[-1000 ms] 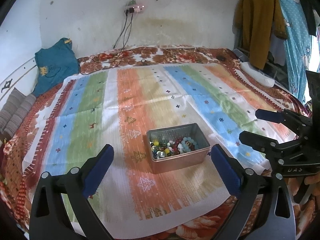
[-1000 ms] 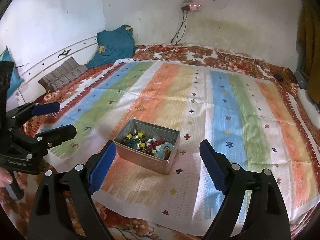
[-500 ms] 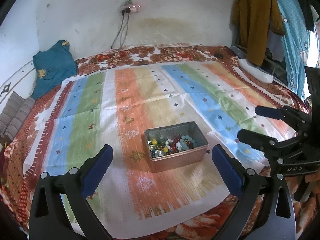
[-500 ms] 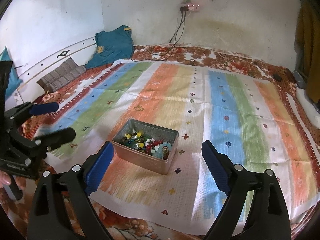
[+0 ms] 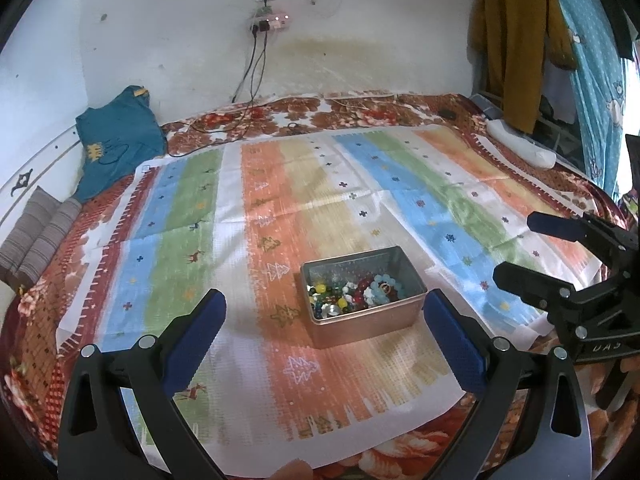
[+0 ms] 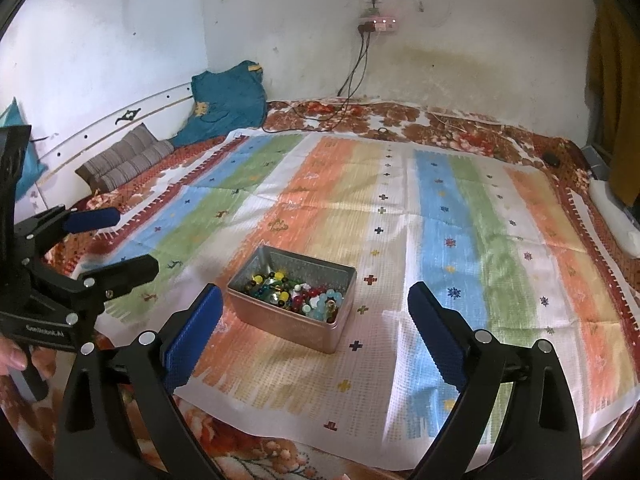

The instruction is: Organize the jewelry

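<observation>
A small metal tin [image 5: 362, 322] stands on a striped cloth [image 5: 280, 200] on a bed. It holds a heap of coloured bead jewelry [image 5: 354, 294]. In the right wrist view the tin [image 6: 292, 320] and the beads [image 6: 298, 290] lie just ahead of the fingers. My left gripper [image 5: 324, 336] is open and empty, its blue pads wide apart on either side of the tin's near end. My right gripper [image 6: 314, 334] is open and empty, just short of the tin. Each gripper shows in the other's view, the right one [image 5: 516, 248] and the left one [image 6: 116, 244].
A teal garment [image 5: 116, 140] and a striped cushion [image 5: 36, 236] lie at the bed's far left. Cables [image 5: 248, 92] hang from a wall socket onto the floral bedspread [image 5: 360, 110]. Clothes [image 5: 516, 40] hang at the right, above a white object [image 5: 520, 146].
Both grippers have drifted slightly; the tin sits a little higher and more central in both views. Both grippers stay open and the tin has not moved on the cloth.
</observation>
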{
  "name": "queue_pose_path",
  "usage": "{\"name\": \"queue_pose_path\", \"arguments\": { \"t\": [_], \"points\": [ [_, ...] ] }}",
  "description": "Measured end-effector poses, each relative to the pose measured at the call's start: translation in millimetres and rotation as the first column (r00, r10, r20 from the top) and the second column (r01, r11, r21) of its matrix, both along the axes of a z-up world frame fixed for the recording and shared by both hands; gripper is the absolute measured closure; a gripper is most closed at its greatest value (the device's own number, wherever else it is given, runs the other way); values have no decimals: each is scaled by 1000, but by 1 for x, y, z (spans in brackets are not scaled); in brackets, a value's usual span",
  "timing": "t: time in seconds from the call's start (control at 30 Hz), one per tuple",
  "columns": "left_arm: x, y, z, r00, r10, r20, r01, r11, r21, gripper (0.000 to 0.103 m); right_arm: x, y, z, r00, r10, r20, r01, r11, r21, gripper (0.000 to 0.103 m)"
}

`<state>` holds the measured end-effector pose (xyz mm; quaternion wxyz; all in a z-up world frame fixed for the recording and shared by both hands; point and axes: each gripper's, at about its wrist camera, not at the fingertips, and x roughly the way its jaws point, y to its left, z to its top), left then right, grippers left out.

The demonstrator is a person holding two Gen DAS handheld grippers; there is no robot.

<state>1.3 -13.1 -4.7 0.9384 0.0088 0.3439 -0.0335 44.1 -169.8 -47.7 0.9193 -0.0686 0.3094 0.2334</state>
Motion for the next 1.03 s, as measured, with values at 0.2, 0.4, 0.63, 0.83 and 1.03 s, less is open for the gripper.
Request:
{"name": "queue_pose_path", "arguments": {
  "t": [0.2,0.4,0.63,0.83,1.03],
  "points": [
    [-1,-3,3,1000,-16,12,16,1000,-7,6,-2,4,-1,1000,8,2,-8,1000,-10,9],
    [-2,0,7,999,-6,33,6,1000,-16,6,-4,5,-1,1000,12,11,-12,1000,-13,9],
    [-4,-1,8,999,-7,46,8,1000,-18,6,-9,5,4,999,23,42,-23,1000,-7,9],
    [-5,-4,9,998,-15,56,16,1000,-12,6,-12,1,7,998,24,60,-25,1000,18,9],
    [-6,-4,10,998,-17,60,18,1000,-10,6,-14,0,7,998,19,67,-21,1000,23,7]
  ]
}}
